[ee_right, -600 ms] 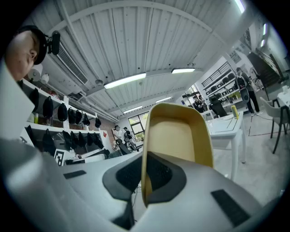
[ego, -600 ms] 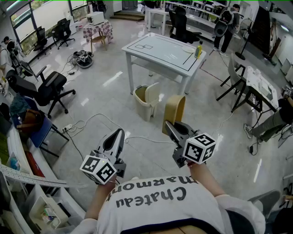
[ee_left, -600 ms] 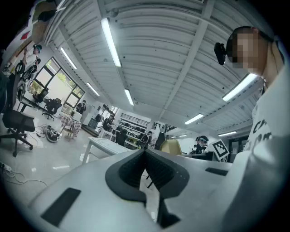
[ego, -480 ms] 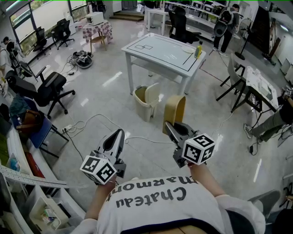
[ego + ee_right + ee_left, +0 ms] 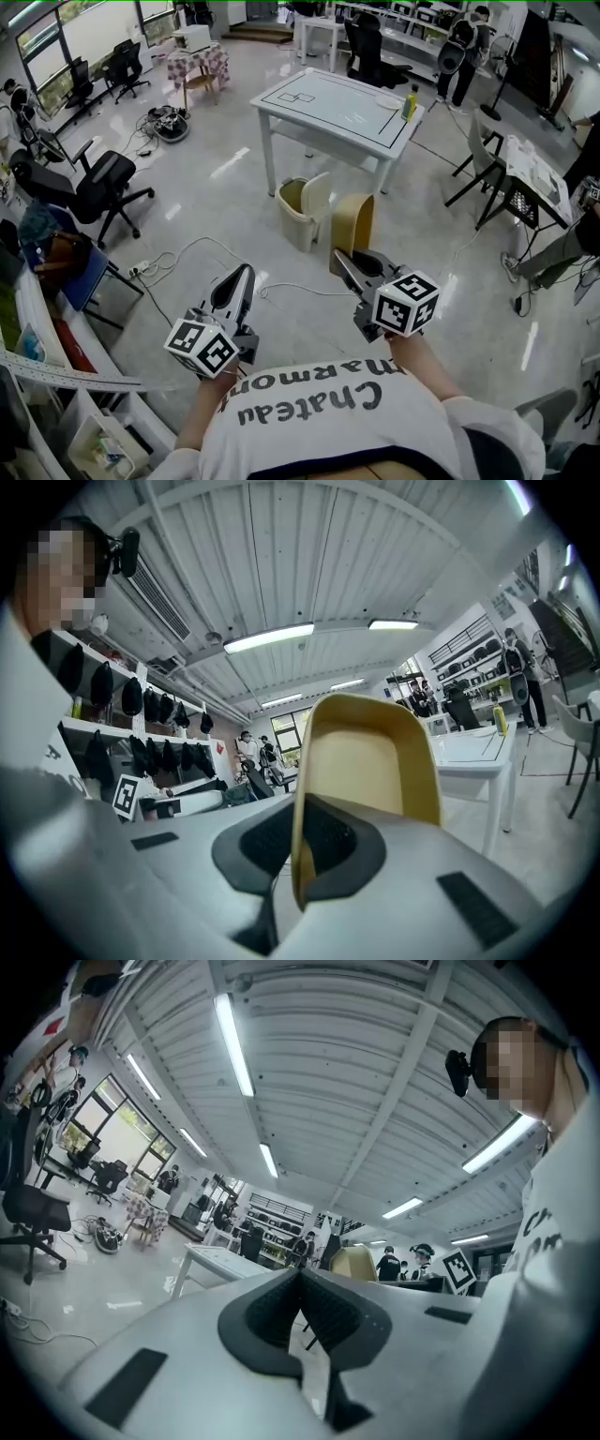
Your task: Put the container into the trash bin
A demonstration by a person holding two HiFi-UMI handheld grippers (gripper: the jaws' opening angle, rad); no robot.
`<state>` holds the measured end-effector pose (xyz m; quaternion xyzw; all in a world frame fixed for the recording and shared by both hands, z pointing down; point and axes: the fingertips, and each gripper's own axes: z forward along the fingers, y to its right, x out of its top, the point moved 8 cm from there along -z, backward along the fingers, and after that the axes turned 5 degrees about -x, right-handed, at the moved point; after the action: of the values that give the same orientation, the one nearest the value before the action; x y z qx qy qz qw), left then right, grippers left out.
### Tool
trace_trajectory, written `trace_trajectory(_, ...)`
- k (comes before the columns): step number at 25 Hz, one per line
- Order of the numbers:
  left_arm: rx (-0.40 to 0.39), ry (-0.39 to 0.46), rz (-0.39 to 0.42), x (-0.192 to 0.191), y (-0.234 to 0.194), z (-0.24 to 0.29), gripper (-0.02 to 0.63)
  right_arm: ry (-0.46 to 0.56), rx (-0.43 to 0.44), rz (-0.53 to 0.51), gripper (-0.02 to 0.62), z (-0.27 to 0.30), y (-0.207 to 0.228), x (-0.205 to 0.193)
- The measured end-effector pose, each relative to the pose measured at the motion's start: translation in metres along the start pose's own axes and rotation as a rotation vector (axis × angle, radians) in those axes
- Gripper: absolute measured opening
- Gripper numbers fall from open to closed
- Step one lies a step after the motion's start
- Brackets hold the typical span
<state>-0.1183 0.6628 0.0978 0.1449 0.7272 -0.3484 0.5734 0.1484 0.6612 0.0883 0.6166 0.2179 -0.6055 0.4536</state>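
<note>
- Right gripper (image 5: pixel 298 841): the ribbed black pads are closed on one thin side wall of the container (image 5: pixel 370 761), which stands on edge and rises ahead of the tips.
- Container: smooth yellow-tan shell, shallow, rounded-rectangular, with a raised rim. Its hollow faces back toward the gripper and holds nothing.
- Left gripper (image 5: pixel 302 1283): jaws together, with nothing between the ribbed pads. It is level beside the right gripper (image 5: pixel 342 258).
- Trash bin (image 5: pixel 295 202): beige, box-shaped with rounded corners. It stands on the glossy floor (image 5: pixel 187 197) ahead of the right gripper and to its left, apart from the container. The pale lid (image 5: pixel 315 192) is tilted up. Contents cannot be made out.
- White table (image 5: pixel 328 108): beyond the bin.
</note>
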Motion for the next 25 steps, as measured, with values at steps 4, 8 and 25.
trace_trajectory(4, 0.000, 0.010, 0.009, 0.013, -0.020, 0.000, 0.023, 0.015, 0.011, 0.012, 0.029, 0.021, -0.008, 0.008)
trace_trajectory(8, -0.002, 0.015, 0.009, 0.023, -0.042, -0.004, 0.023, 0.021, -0.025, 0.047, 0.029, 0.041, -0.011, 0.011)
trace_trajectory(25, 0.012, 0.000, 0.003, 0.044, -0.111, -0.014, 0.023, 0.008, -0.131, 0.075, 0.031, 0.095, -0.020, 0.006)
